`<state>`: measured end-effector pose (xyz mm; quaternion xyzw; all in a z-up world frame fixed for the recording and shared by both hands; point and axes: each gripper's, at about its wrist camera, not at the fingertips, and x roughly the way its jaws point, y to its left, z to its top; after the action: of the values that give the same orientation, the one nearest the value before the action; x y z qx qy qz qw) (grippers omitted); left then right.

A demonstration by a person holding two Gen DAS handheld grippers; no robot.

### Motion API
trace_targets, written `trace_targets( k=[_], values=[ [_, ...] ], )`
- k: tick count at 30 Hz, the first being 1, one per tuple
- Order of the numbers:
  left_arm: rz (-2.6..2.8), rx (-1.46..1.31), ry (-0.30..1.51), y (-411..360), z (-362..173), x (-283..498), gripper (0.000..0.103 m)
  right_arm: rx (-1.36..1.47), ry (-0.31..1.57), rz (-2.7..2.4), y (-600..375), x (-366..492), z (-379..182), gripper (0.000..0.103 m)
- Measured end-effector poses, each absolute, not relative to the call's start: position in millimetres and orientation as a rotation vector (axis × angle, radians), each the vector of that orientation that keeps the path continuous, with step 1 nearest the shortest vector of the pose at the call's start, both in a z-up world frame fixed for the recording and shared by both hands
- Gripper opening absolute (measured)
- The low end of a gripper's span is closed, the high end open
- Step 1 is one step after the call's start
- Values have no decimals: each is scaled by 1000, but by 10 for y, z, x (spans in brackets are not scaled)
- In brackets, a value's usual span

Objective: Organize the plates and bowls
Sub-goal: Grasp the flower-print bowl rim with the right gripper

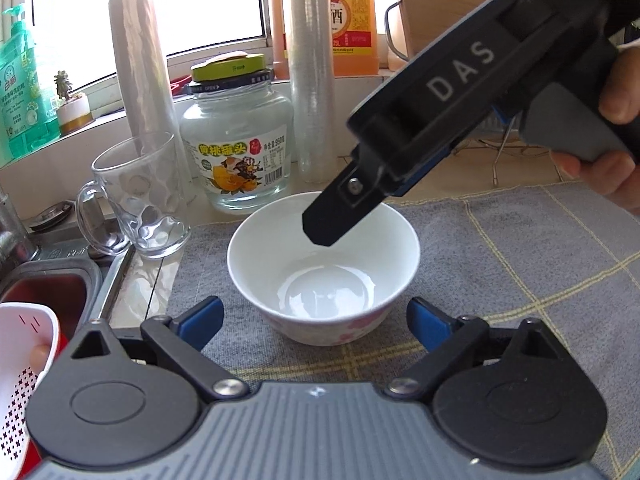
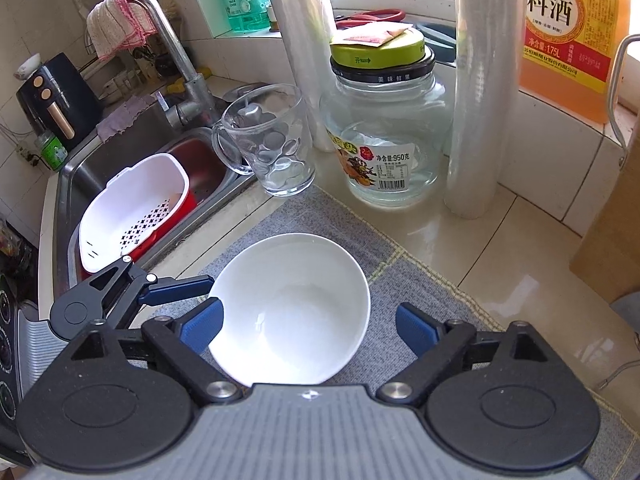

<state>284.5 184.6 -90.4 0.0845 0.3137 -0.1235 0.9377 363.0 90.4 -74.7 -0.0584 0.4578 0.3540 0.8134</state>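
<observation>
A white bowl with a pink pattern outside stands upright on a grey checked cloth. My left gripper is open, its blue pads on either side of the bowl's near wall with gaps. My right gripper comes in from the upper right, held by a hand, one finger hanging over the bowl's far rim. In the right wrist view the bowl lies between the open right gripper pads; the right pad stands clear of it. One of the left gripper's fingers reaches the bowl's left rim.
A glass mug, a lidded glass jar and two rolls of film stand just behind the cloth. The sink on the left holds a white colander. A cardboard box is at the right.
</observation>
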Motion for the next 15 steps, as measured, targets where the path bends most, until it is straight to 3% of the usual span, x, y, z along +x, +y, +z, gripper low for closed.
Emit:
trace_targets(
  k=[15],
  values=[
    [-297, 182, 640, 1861, -927, 2911, 87, -108, 1015, 767, 993, 3874, -950, 67]
  ],
)
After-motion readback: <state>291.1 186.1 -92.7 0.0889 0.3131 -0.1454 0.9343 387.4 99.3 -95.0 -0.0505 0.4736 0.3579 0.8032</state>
